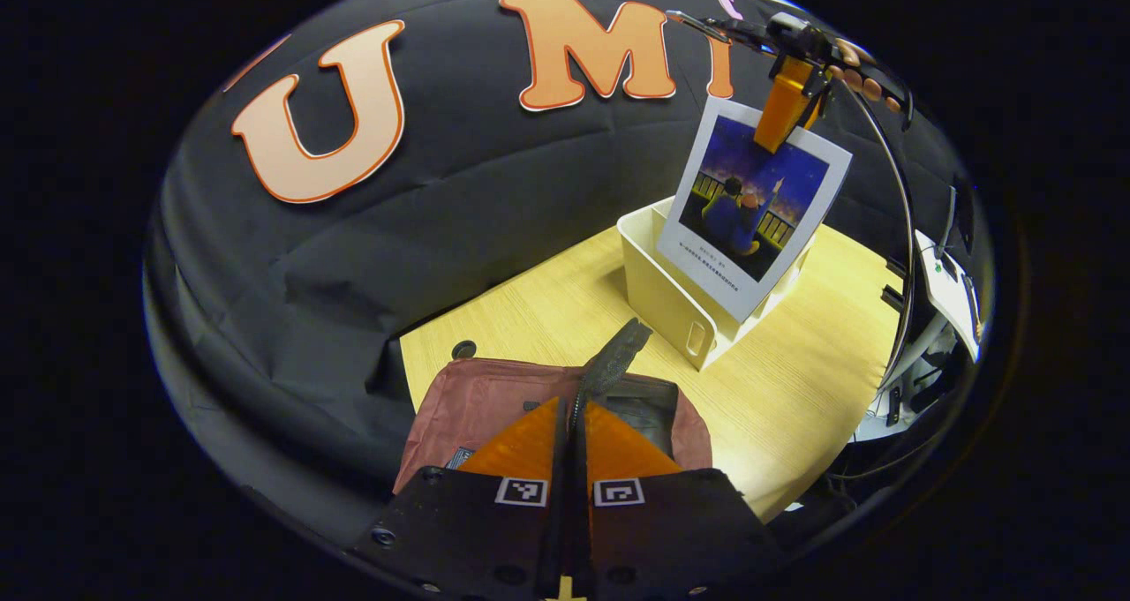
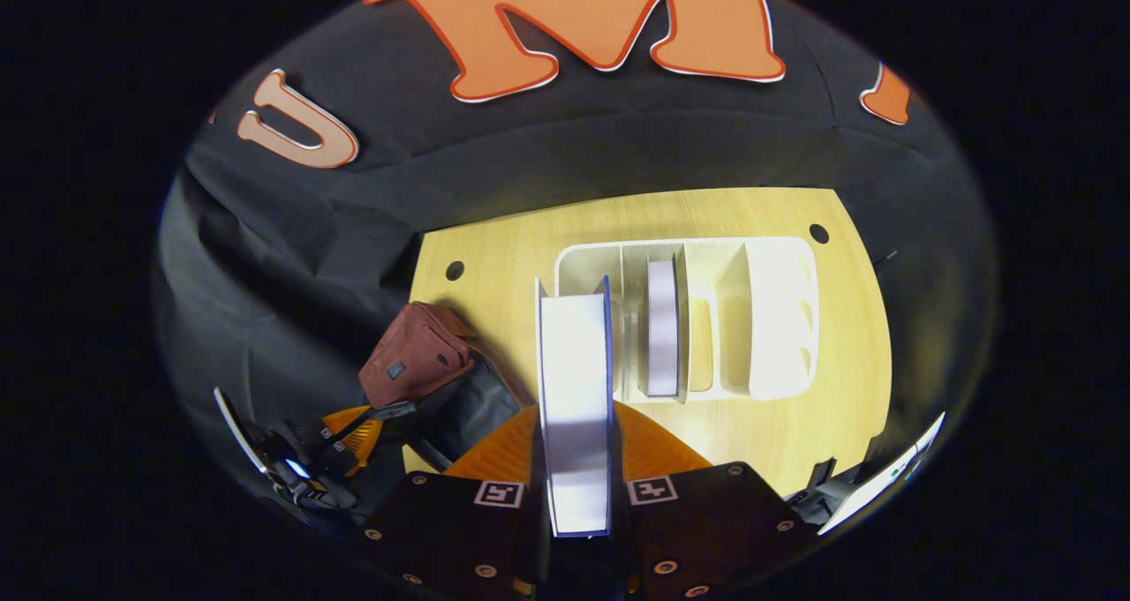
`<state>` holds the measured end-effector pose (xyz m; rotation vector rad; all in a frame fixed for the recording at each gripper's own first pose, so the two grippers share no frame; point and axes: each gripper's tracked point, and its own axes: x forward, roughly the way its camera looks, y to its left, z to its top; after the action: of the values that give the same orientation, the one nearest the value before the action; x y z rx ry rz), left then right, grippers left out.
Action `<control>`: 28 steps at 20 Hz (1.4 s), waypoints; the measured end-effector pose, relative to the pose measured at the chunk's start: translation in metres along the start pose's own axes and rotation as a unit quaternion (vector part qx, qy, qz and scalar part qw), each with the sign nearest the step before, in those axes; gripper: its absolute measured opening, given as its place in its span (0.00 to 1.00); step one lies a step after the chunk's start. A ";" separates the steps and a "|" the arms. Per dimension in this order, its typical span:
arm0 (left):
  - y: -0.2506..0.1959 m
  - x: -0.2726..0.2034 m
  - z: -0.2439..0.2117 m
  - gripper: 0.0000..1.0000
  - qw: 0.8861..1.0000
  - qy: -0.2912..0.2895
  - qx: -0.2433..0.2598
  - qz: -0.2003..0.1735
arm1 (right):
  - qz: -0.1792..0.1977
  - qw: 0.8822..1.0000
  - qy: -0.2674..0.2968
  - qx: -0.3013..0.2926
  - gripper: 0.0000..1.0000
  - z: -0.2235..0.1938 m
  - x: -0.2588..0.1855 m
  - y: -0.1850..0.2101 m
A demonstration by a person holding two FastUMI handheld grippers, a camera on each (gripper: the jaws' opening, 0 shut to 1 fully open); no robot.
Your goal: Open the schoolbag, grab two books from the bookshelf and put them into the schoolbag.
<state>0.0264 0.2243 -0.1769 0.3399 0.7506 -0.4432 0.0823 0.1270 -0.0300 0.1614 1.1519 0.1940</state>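
Both views were sharp at the centre and strongly bowed toward the edges by the fisheye lens. Light fell from above onto the table (image 2: pixel 494 248), which showed bright and warm, while the cloth wall (image 1: pixel 459 204) stayed dim with soft folds. In the right gripper view the book (image 2: pixel 574 389) glared nearly white at its page edge. The bookshelf (image 1: pixel 658 296) cast a short shadow leftward.

— Where's your schoolbag (image 1: pixel 481 402)?
— Reddish-brown, on the surface, its dark strap (image 1: pixel 612 361) pulled upward.
— And your books?
— One book (image 1: pixel 755 204), night-scene cover, hangs lifted above the white bookshelf (image 2: pixel 777 319); a second book (image 2: pixel 662 327) stands upright in a slot.
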 end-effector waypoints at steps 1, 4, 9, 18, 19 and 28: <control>0.001 0.000 0.001 0.05 1.000 0.001 0.002 0.000 | 0.005 1.000 -0.002 0.004 0.28 -0.004 -0.005 0.000; 0.005 0.001 0.001 0.05 1.000 0.004 0.003 0.000 | 0.026 0.999 -0.010 0.019 0.28 -0.017 -0.014 0.002; 0.008 0.002 0.005 0.05 1.000 0.010 0.012 -0.004 | 0.080 0.995 -0.007 0.055 0.27 -0.049 0.000 0.017; 0.014 0.000 0.005 0.05 1.000 0.014 -0.006 -0.005 | 0.130 0.987 -0.007 0.098 0.26 -0.091 0.032 0.035; 0.013 0.000 0.005 0.05 1.000 0.014 -0.010 -0.006 | 0.133 0.986 -0.009 0.103 0.26 -0.095 0.034 0.037; 0.010 -0.006 0.004 0.05 1.000 0.015 -0.026 -0.006 | 0.209 0.963 0.018 0.168 0.25 -0.137 0.083 0.076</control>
<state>0.0298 0.2327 -0.1687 0.2935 0.7919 -0.4297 -0.0160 0.2239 -0.1415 0.7079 1.1699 0.3754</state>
